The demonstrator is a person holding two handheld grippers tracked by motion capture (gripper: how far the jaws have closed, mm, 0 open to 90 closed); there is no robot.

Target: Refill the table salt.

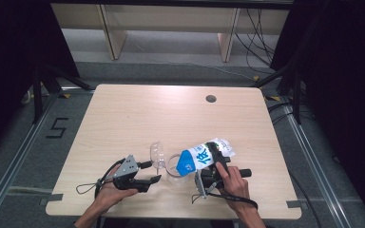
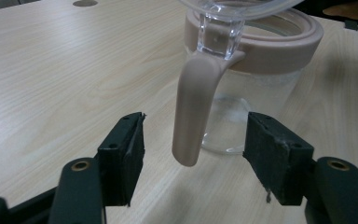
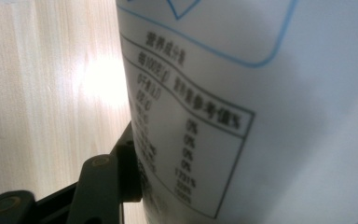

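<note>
blue-white carton (image 1: pixel 203 157), pink-rimmed clear jug (image 2: pixel 256 70)

worktop (image 2: pixel 51 70): pale wood-grain laminate, smooth, faint sheen
jug (image 2: pixel 256 93): clear plastic, glossy
jug rim (image 2: pixel 279 44) and handle (image 2: pixel 193 102): beige plastic, matt, smooth
lid (image 1: pixel 157 154): clear glossy plastic
carton (image 3: pixel 270 93): white coated paper, smooth, printed in blue and black
left hand-held gripper (image 2: pixel 193 161): black plastic arms; dull, slightly rough pads (image 2: pixel 272 154)
</note>
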